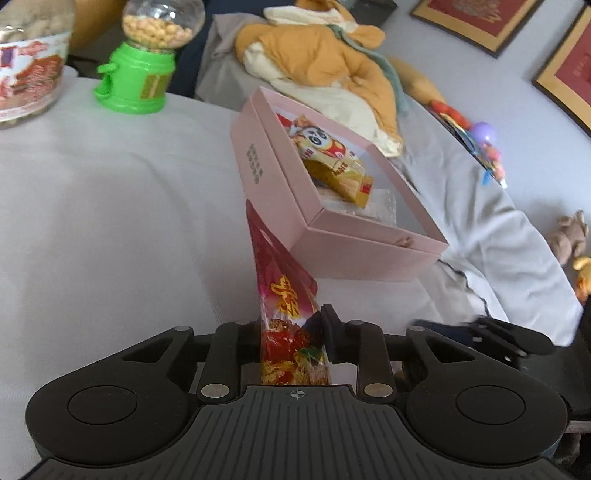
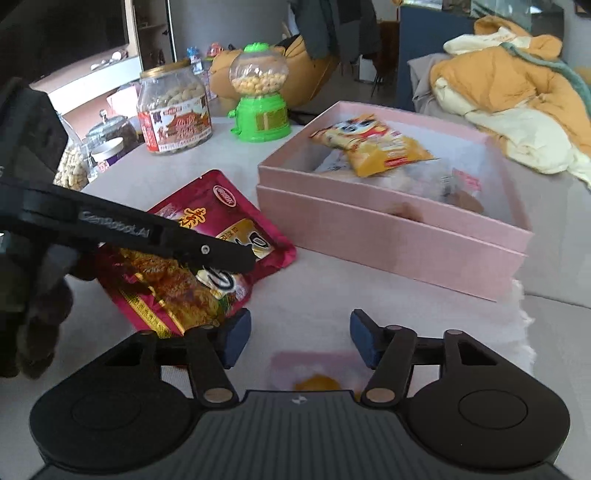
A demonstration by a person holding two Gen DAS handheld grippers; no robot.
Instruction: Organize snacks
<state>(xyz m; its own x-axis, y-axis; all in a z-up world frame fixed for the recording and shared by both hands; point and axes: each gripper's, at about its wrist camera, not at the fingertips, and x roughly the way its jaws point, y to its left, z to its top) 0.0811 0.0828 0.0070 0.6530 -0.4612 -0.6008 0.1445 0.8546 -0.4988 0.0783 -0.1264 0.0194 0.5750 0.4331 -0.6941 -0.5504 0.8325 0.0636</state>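
A: Left wrist view first. The left gripper (image 1: 295, 334) was clenched on the red snack packet (image 1: 286, 295), which stood edge-on between the jaws. Its long axis ran straight ahead from the jaws toward the pink box (image 1: 325, 229), the far end nearly at the box's near corner.

B: Anything only that view gave?

A: The pinch itself. Also the box's far side hanging past the table edge (image 1: 436, 280), and framed pictures (image 1: 476, 22) up right of the jaws.

B: Right wrist view?

A: The right gripper (image 2: 299, 338) stood released, nothing between its pads. A blurred pink-and-yellow wrapper (image 2: 314, 373) lay just below the jaws. Only here did the packet (image 2: 207, 251) show its broad face: magenta foil, yellow characters, food photo, round logo at the far end. It sat left of and ahead of the jaws, with the left gripper's finger (image 2: 177, 240) across it, and its long axis ran diagonally away to the right, toward the box (image 2: 388, 236).

B: Box contents?

A: A yellow panda packet (image 2: 373, 144) on top of clear-wrapped snacks. Further left, ahead of the jaws: a green candy dispenser (image 2: 260, 99) and a peanut jar (image 2: 173, 110).
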